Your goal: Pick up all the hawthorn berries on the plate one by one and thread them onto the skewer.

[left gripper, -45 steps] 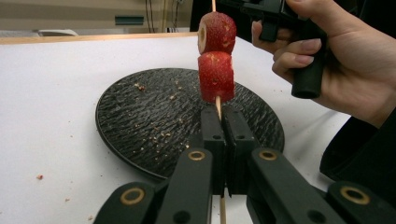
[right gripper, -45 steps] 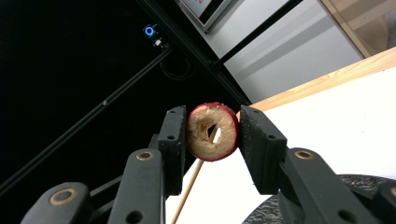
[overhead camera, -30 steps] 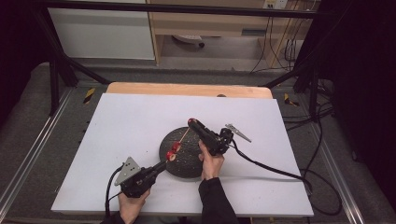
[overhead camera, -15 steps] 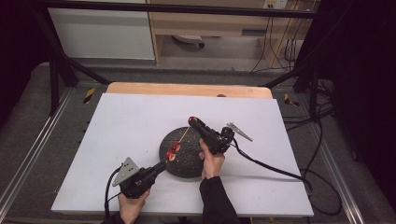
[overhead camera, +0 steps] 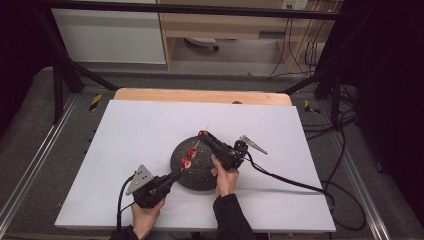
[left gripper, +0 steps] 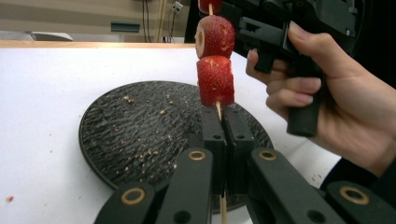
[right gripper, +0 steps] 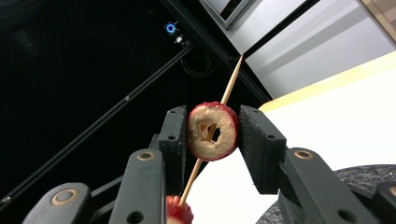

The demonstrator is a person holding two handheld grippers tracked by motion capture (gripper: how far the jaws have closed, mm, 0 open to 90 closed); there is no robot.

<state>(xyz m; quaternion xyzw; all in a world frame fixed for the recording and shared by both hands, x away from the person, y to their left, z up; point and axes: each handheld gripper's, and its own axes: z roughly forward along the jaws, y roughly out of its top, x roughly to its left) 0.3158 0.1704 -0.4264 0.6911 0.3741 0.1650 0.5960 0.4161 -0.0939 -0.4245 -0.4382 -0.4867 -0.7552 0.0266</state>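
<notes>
While held over the dark plate [overhead camera: 200, 175]: left claw [left gripper: 226, 122] clamped on skewer [left gripper: 218, 109] base, two strawberry slices [left gripper: 215, 80] threaded just above plate; right claw [right gripper: 214, 131] gripping third slice [right gripper: 213, 131], threaded near tip, not yet slid down.

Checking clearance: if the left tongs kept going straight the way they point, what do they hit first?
Likely the lower strawberry piece on the skewer that the left tongs grip; a second piece sits above it, then the right tongs. Depth beyond is unclear.
</notes>
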